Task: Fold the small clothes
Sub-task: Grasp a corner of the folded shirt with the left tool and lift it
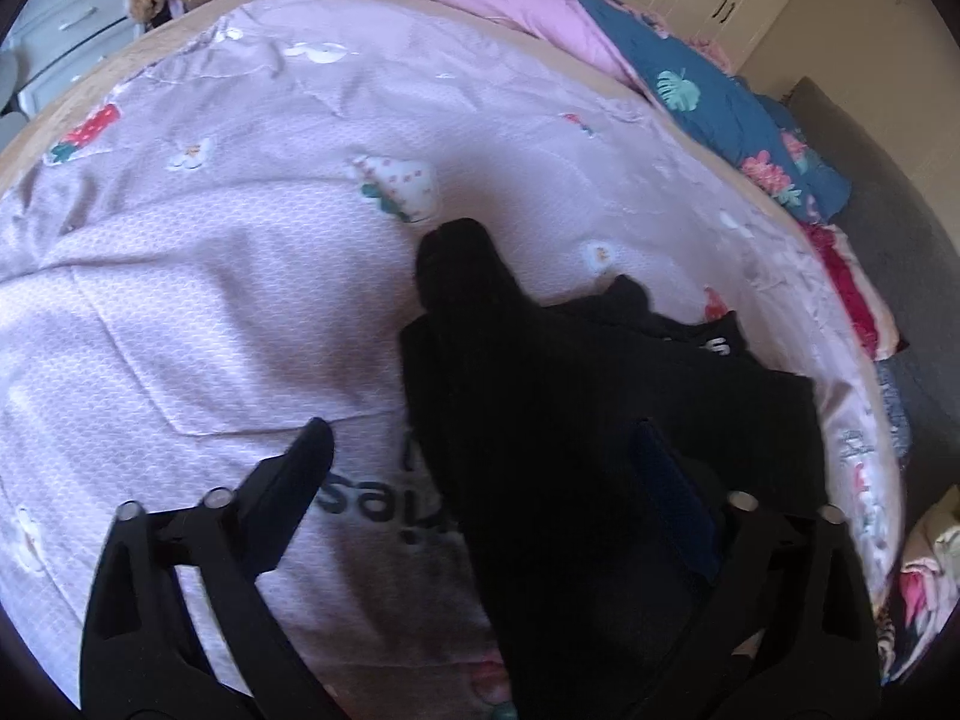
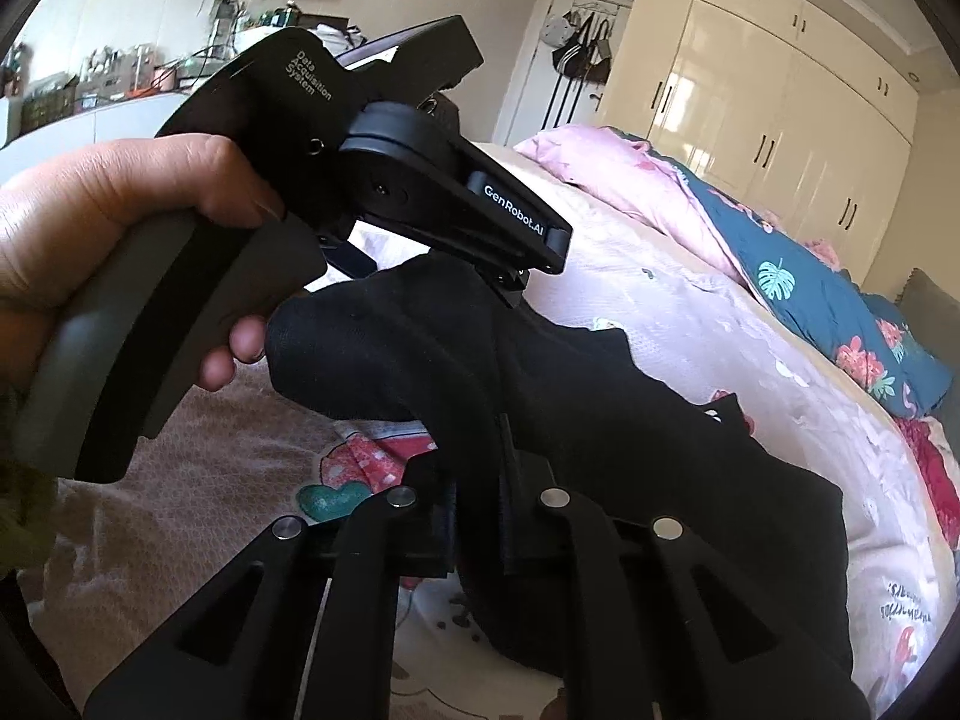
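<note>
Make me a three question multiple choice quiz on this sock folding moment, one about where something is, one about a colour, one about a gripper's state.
1. Where is the blue floral quilt?
A. far side of the bed, by the wardrobes
B. under the sock
C. on the floor

2. What colour is the sock?
A. white
B. black
C. red

3. How is the right gripper?
A. wide open
B. shut on the sock
C. out of view

Answers: 1 A, it is heaped at the bed's far edge. 2 B, the fabric is black throughout. 3 B, its fingers are together with black fabric pinched between.
</note>
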{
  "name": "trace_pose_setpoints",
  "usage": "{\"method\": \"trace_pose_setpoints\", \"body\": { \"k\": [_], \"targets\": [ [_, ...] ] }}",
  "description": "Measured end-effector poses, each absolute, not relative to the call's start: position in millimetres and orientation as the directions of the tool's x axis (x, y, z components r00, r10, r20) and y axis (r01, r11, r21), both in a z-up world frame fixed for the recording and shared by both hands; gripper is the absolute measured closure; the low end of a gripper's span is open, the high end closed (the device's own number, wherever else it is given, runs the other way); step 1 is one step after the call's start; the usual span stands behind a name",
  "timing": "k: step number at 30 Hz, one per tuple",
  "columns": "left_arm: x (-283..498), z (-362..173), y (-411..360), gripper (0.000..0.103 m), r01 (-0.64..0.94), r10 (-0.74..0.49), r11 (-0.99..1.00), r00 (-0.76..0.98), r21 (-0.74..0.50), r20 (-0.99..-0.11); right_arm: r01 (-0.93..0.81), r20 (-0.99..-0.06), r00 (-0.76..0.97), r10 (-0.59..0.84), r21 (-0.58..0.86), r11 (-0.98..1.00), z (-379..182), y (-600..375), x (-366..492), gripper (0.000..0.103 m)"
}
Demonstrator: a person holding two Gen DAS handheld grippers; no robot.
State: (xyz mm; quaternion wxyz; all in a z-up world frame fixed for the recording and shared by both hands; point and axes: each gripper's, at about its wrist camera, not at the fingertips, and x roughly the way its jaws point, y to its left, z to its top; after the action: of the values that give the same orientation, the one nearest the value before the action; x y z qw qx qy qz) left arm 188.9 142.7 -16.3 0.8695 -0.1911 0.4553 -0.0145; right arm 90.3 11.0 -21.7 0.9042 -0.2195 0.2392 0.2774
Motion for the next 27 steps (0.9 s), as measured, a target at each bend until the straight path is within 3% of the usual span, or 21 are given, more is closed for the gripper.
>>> {"method": "trace_pose_setpoints", "body": {
  "k": [1, 4, 7, 9, 27],
  "targets": [
    [189, -15, 140, 0.036, -0.144, -0.208, 0.925, 0.586, -0.353, -0.783, -0.603, -0.551, 0.734, 0.397, -0.259, 0.755, -21, 9, 90, 0.095],
    [189, -9, 132, 0.061, -0.135, -0.218, 0.923, 0.589, -0.361, -0.778, -0.587, -0.541, 0.742, 0.396, -0.239, 0.773, -16, -1, 90, 0.095],
    [188, 1, 121, 0.078, -0.122, -0.21, 0.929, 0.604, -0.349, -0.769, -0.573, -0.534, 0.75, 0.391, -0.229, 0.787, -12, -8, 89, 0.096],
    [188, 8, 116, 0.084, -0.112, -0.213, 0.93, 0.614, -0.351, -0.76, -0.559, -0.526, 0.758, 0.385, -0.222, 0.799, -10, -15, 88, 0.096],
    [183, 69, 44, 0.087, 0.005, -0.221, 0.957, 0.663, -0.292, -0.715, -0.458, -0.473, 0.804, 0.36, -0.107, 0.882, 16, -80, 75, 0.096]
  ]
}}
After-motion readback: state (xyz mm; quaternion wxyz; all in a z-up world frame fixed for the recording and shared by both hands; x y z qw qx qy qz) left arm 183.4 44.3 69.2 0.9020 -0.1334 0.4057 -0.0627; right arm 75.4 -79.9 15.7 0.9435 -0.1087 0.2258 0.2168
